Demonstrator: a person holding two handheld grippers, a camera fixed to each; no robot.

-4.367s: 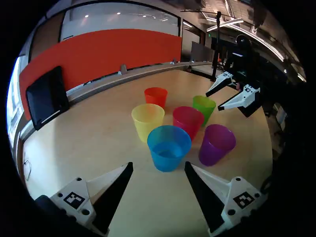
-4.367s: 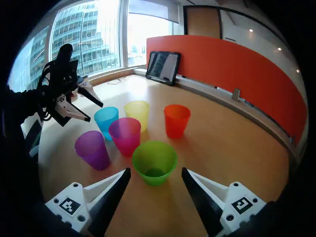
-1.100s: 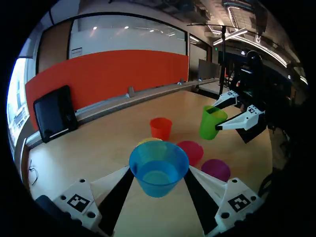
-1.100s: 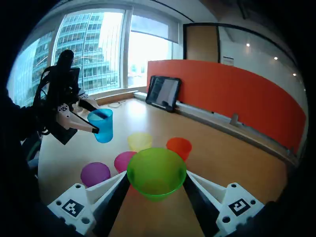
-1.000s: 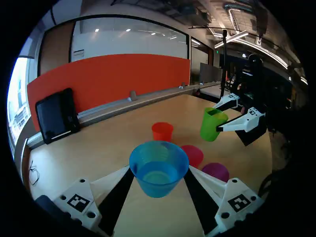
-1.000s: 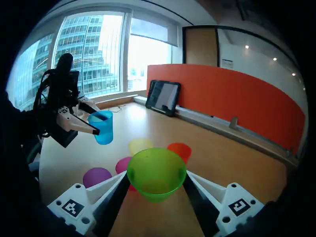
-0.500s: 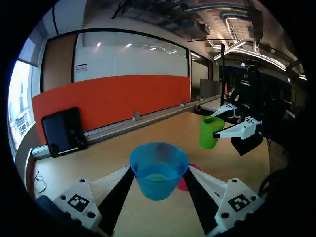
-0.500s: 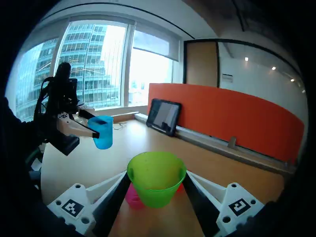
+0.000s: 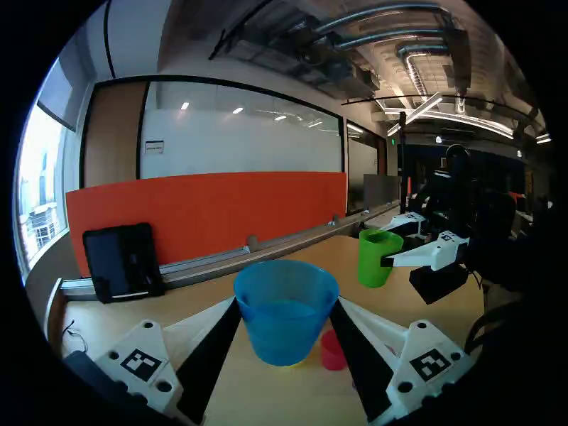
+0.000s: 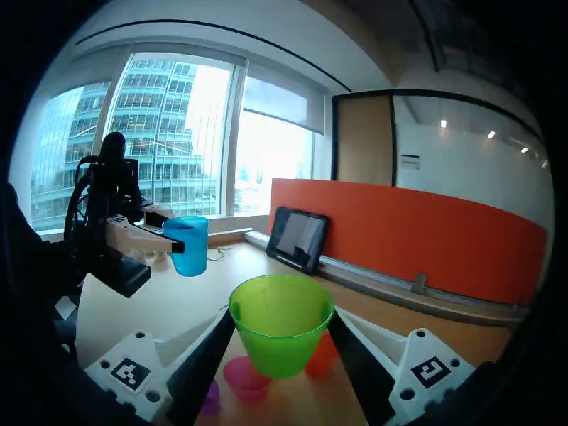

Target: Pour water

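Observation:
My left gripper [image 9: 285,302] is shut on a blue cup [image 9: 286,323] with water in it, held upright well above the wooden table [image 9: 213,298]. My right gripper [image 10: 280,312] is shut on a green cup [image 10: 282,334], also upright and raised. In the left gripper view the green cup [image 9: 375,259] hangs to the right in the right gripper [image 9: 376,247]. In the right gripper view the blue cup [image 10: 189,246] hangs at the left in the left gripper [image 10: 175,231]. The two cups are apart.
Below on the table stand a pink cup [image 10: 246,375], an orange cup [image 10: 321,358] and a purple cup [image 10: 211,399]; the pink cup [image 9: 331,350] also peeks out under the blue one. A black tablet [image 9: 121,263] leans on the orange partition [image 9: 213,209].
Both grippers closed on their cups and lifted them off the table. Over the last second both cups rose higher, and the cups left on the table dropped low in both views.

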